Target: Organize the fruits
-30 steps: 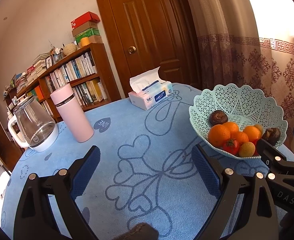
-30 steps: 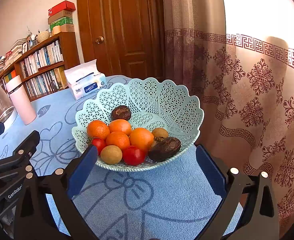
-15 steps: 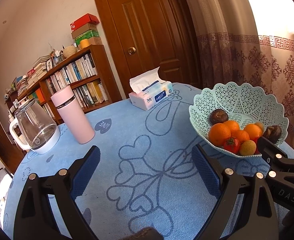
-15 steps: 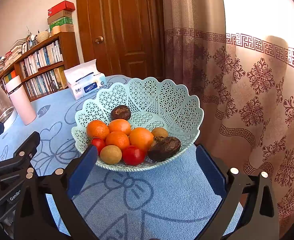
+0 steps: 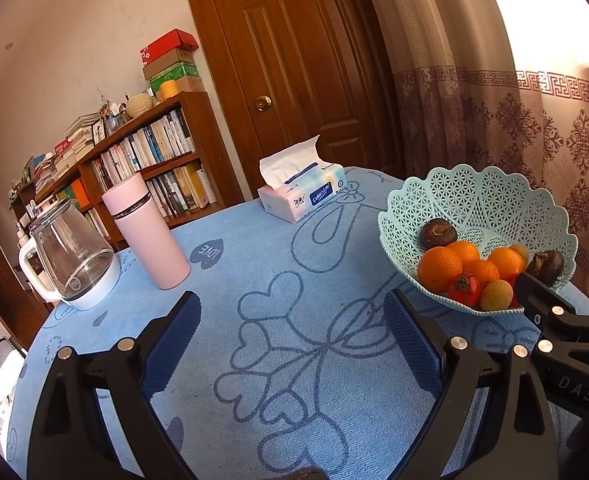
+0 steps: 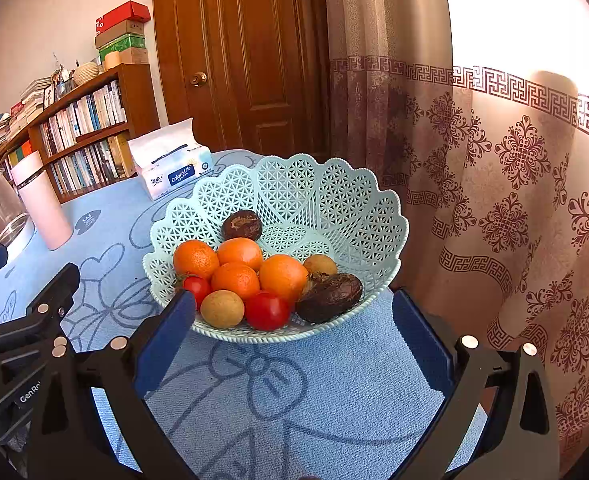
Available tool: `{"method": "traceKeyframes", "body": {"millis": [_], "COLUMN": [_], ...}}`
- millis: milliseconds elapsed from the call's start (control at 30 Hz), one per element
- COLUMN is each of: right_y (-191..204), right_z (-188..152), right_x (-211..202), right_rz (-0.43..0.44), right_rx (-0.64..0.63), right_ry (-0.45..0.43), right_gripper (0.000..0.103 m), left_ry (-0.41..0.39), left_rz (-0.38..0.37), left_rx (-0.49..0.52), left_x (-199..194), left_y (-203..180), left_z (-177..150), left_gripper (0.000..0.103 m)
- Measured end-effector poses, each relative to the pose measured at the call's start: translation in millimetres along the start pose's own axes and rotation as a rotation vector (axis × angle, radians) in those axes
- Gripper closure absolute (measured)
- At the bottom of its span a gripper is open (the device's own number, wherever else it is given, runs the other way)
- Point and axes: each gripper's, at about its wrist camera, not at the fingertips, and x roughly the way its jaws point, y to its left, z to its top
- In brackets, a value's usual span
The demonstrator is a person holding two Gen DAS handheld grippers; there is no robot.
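I have both tongs spread wide and holding nothing. The right tongs (image 6: 294, 308) hover over the table (image 6: 334, 380) directly in front of the fruit basket (image 6: 358, 208); the left tongs (image 5: 290, 312) hover over bare cloth, well to the left of the basket (image 5: 494, 196).

All fruit sits in the near half of the basket: four oranges (image 6: 282, 276), two tomatoes (image 6: 266, 310), two tan round fruits (image 6: 222, 308) and two dark wrinkled fruits (image 6: 328, 296).

Handling assessment:
- Oranges: firm, moderately heavy, slightly textured skin. I would close across the widest part with medium pressure.
- Tomatoes: smooth, thin-skinned, easily burst. I would grip lightly at the equator, clear of the stem.
- Tan fruits: small, round, likely to roll or squirt out of the pads. A centred grip is required.
- Dark wrinkled fruits: probably light with a leathery shell; the near one lies on its side, so I would close across its short axis.
- Basket: thin perforated plastic, light, likely to slide or tip if its rim is pushed.

The fruits touch one another; lifting one may shift its neighbours.
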Motion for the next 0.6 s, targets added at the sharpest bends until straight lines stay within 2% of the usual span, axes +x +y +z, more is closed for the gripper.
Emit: {"method": "traceKeyframes", "body": {"millis": [600], "right_y": [-0.3], "right_z": [-0.1], "right_x": [0.6], "right_rz": [0.0], "right_rx": [-0.001], "right_ry": [0.003], "right_gripper": [0.003], "left_ry": [0.02], "left_rz": [-0.002], "left_rx": [-0.009], "left_x": [-5.2], "left_y": [8.2], "left_z": [-2.9], "left_gripper": [0.011]}}
